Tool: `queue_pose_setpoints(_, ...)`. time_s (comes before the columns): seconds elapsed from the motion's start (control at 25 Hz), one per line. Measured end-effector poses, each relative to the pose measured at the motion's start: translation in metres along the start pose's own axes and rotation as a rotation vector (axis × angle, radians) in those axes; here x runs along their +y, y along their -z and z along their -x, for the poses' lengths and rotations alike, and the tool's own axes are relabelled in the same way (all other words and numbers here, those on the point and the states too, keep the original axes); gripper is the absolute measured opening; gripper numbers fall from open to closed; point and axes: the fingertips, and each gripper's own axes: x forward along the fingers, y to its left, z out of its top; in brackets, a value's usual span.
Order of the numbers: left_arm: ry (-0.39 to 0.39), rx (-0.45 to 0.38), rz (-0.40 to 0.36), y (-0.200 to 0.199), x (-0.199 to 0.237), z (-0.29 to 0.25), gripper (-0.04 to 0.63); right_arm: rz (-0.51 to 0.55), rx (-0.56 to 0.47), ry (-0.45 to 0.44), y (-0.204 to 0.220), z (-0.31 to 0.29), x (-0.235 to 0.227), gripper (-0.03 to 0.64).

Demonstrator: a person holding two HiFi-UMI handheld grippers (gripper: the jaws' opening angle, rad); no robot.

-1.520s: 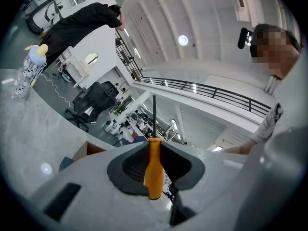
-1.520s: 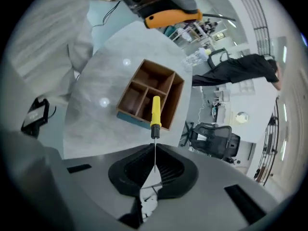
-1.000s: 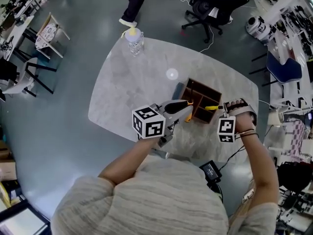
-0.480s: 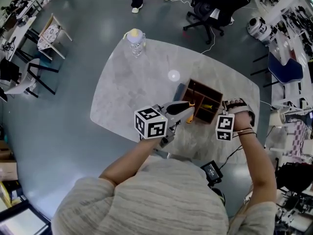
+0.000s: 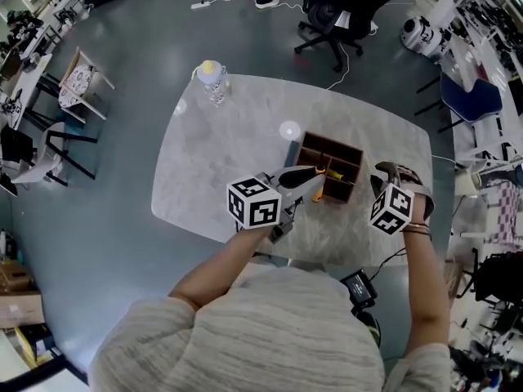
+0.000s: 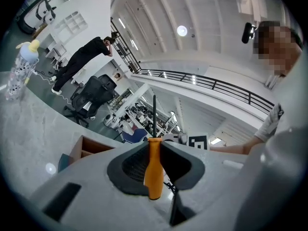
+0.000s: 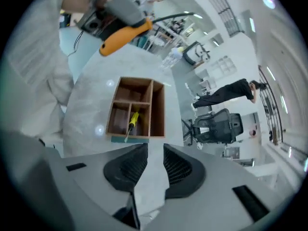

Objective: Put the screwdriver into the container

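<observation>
A wooden container [image 5: 329, 166] with compartments stands on the grey marble table [image 5: 221, 153]; a yellow screwdriver [image 5: 333, 172] lies inside it. My left gripper [image 5: 306, 182] hovers just left of the container, shut on an orange-handled screwdriver [image 5: 318, 193]. In the left gripper view the orange handle [image 6: 154, 167] is pinched between the pads, its shaft pointing away. My right gripper [image 5: 384, 193] is right of the container, above the table. Its jaws [image 7: 150, 165] stand apart with nothing between them, looking down at the container [image 7: 137, 107] and the yellow screwdriver [image 7: 132, 121].
A water bottle [image 5: 212, 80] stands at the table's far left corner. A teal flat object [image 5: 294, 150] lies against the container's left side. An office chair [image 5: 335, 15] stands beyond the table, and a person in black [image 6: 82, 61] is near it.
My right gripper has drawn back from the container, lifted and rolled, so its marker cube shows another face. The left gripper has stayed put with the orange screwdriver.
</observation>
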Motion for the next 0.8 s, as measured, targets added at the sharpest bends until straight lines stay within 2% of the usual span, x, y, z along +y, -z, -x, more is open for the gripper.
queue_pose_setpoints(0.16,0.010,0.038,-0.037,0.001,0.000,-0.014,0.078,-0.322,-0.181,0.004,-0.013,0.024,-0.011,0.081)
queue_pose_setpoints(0.32,0.022,0.090,-0.084,0.006,0.000,-0.029,0.078,-0.660,-0.411,-0.058,-0.027,0.045,-0.015,0.083)
queue_pose_setpoints(0.4,0.022,0.118,-0.108,0.011,0.001,-0.037,0.078,-0.790,-0.521,-0.092,-0.035,0.055,-0.018,0.087)
queue_pose_setpoints(0.64,0.012,0.183,-0.171,0.024,0.004,-0.065,0.078,-1.052,-0.781,-0.246,-0.057,0.073,-0.030,0.097)
queue_pose_setpoints(0.8,0.008,0.218,-0.192,0.033,0.003,-0.079,0.078,-1.185,-0.879,-0.292,-0.062,0.077,-0.044,0.097)
